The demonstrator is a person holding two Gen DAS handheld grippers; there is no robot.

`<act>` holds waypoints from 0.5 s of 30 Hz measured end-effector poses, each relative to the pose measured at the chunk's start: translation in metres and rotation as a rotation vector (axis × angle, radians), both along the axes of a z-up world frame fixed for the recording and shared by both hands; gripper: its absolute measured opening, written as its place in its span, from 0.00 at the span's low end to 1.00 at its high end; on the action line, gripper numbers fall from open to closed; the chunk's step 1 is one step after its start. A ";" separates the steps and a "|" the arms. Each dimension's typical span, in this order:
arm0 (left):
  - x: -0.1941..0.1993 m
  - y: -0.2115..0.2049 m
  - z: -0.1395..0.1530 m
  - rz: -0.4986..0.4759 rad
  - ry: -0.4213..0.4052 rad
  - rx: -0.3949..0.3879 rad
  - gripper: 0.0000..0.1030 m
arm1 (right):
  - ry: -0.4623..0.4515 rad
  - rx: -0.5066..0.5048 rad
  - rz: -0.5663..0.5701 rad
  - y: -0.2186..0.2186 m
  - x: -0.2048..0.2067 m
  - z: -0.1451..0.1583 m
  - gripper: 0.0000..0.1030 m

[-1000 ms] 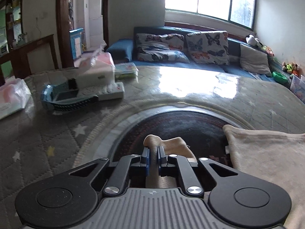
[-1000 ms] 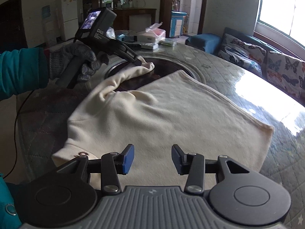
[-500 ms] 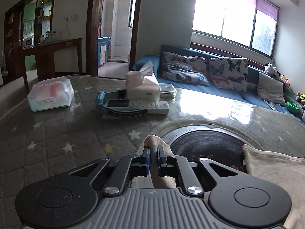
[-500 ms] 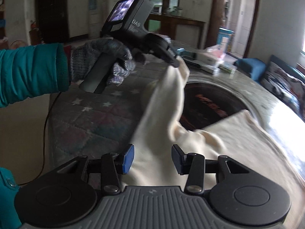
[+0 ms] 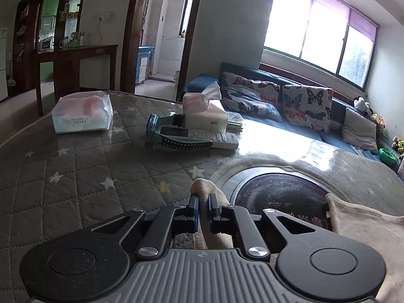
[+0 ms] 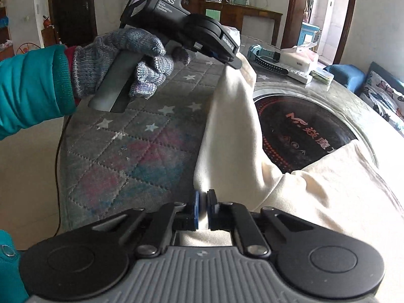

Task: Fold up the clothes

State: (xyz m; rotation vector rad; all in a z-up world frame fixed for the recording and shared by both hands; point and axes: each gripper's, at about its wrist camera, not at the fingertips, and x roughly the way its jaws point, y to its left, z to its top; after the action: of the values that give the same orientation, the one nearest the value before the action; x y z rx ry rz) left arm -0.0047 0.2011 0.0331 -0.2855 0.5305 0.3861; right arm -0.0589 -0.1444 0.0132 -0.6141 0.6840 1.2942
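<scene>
A cream sweater (image 6: 328,186) lies on the quilted table, one sleeve (image 6: 232,126) stretched taut above the surface. My left gripper (image 5: 203,202) is shut on the sleeve's cuff (image 5: 202,185), which pokes out past the blue pads. From the right wrist view the left gripper (image 6: 233,61) holds that cuff up, carried by a gloved hand (image 6: 126,60). My right gripper (image 6: 203,198) is shut on the sleeve near the shoulder, cloth pinched between its pads. The sweater's body (image 5: 366,229) shows at the right of the left wrist view.
A dark round cooktop (image 6: 300,131) is set into the table under the sleeve. Farther back lie a tissue box (image 5: 204,113), a remote (image 5: 199,136), a blue watch (image 5: 156,128) and a wrapped tissue pack (image 5: 80,115). A sofa (image 5: 303,111) stands beyond the table.
My right gripper closed on the sleeve after standing open over the sweater. The left gripper carried the cuff left and up, pulling the sleeve off the sweater's body and taut.
</scene>
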 end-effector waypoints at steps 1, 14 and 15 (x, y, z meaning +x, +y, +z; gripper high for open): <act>-0.001 0.000 0.000 0.004 -0.001 0.004 0.08 | 0.000 -0.001 0.004 0.000 -0.001 0.000 0.05; -0.014 0.005 -0.004 0.030 0.009 -0.003 0.08 | 0.037 0.057 -0.047 -0.007 0.009 0.005 0.17; -0.015 0.004 -0.001 0.024 -0.002 -0.002 0.08 | 0.043 0.046 -0.047 -0.006 0.011 0.003 0.17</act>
State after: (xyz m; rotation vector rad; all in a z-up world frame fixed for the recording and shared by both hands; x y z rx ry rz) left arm -0.0192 0.2047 0.0325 -0.2942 0.5257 0.4089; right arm -0.0482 -0.1504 0.0162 -0.5306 0.6983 1.2791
